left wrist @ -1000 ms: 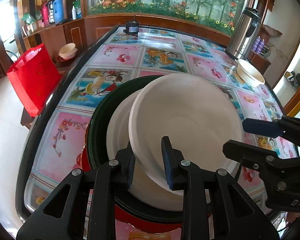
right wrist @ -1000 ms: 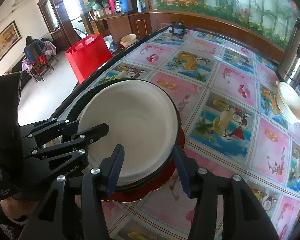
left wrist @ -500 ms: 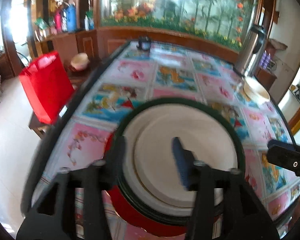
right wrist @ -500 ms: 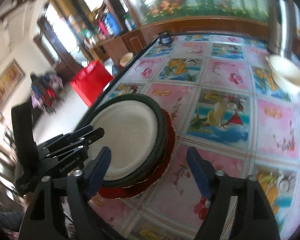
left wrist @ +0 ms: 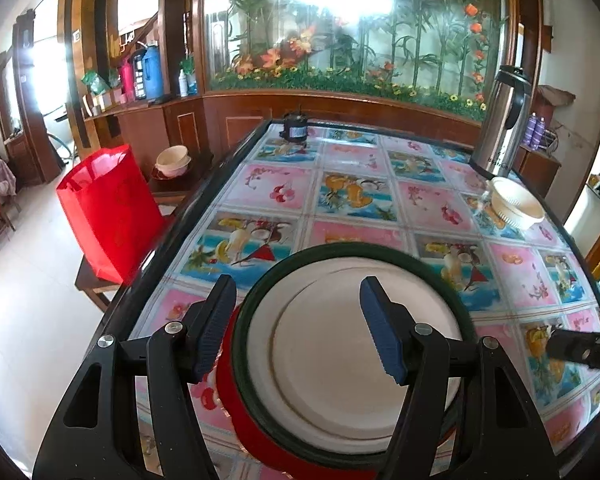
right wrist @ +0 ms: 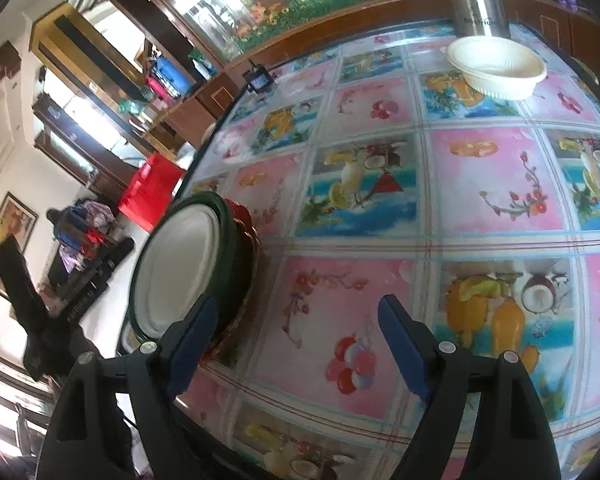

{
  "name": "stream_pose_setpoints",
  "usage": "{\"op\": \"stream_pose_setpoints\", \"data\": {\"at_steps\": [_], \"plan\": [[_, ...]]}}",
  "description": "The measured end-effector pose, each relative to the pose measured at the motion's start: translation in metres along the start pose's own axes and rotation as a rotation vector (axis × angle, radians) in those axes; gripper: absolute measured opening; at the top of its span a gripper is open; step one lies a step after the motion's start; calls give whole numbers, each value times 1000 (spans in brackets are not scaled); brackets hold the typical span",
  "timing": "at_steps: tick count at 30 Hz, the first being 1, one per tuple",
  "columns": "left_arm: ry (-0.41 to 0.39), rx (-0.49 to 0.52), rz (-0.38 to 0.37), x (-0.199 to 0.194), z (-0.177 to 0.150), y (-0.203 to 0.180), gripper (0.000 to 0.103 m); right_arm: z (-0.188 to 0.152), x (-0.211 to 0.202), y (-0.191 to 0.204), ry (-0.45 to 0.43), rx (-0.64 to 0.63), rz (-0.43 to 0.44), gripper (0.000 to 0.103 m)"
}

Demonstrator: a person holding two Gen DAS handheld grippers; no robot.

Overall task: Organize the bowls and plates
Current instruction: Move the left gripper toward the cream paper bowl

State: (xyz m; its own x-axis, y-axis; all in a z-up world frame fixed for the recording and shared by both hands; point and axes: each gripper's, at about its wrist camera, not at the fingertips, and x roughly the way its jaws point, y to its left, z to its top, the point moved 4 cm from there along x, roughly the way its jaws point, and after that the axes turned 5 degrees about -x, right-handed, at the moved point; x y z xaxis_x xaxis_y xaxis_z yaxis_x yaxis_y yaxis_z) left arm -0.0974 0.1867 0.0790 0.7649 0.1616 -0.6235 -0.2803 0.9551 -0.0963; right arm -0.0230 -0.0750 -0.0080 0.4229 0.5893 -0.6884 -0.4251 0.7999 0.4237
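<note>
A stack stands near the table's front left edge: white plates point(left wrist: 340, 364) lie inside a dark green plate point(left wrist: 248, 312) on a red plate point(left wrist: 224, 376). The stack also shows in the right wrist view point(right wrist: 180, 268). My left gripper point(left wrist: 300, 324) is open and empty just above the stack. My right gripper point(right wrist: 296, 344) is open and empty over bare tablecloth, to the right of the stack. A cream ribbed bowl point(left wrist: 514, 208) sits alone at the far right, also seen in the right wrist view point(right wrist: 496, 66).
The table point(right wrist: 488, 200) has a fruit-patterned cloth and a dark rim. A steel thermos point(left wrist: 500, 120) stands behind the cream bowl. A small black device point(left wrist: 295, 130) sits at the far edge. A red bag point(left wrist: 108, 208) and stacked bowls point(left wrist: 173, 160) are off the left side.
My left gripper let go of the white plate, which now lies flat on the stack, then opened and drew back. My right gripper swung right, away from the stack.
</note>
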Motion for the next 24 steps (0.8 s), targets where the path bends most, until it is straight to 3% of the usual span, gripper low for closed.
{"op": "stream_pose_setpoints", "data": {"at_steps": [11,19,24], "plan": [[-17,54,-89,-8,11,-41,65,-7,-22,-25,-24,59,36,83],[-28,91,-167,-19,15,-73,65,-10,-47,-36,31,-23,-150,83],[-20,129,-206,-22,16,-101,65,-8,-77,-49,-25,-1,-151,83]]}}
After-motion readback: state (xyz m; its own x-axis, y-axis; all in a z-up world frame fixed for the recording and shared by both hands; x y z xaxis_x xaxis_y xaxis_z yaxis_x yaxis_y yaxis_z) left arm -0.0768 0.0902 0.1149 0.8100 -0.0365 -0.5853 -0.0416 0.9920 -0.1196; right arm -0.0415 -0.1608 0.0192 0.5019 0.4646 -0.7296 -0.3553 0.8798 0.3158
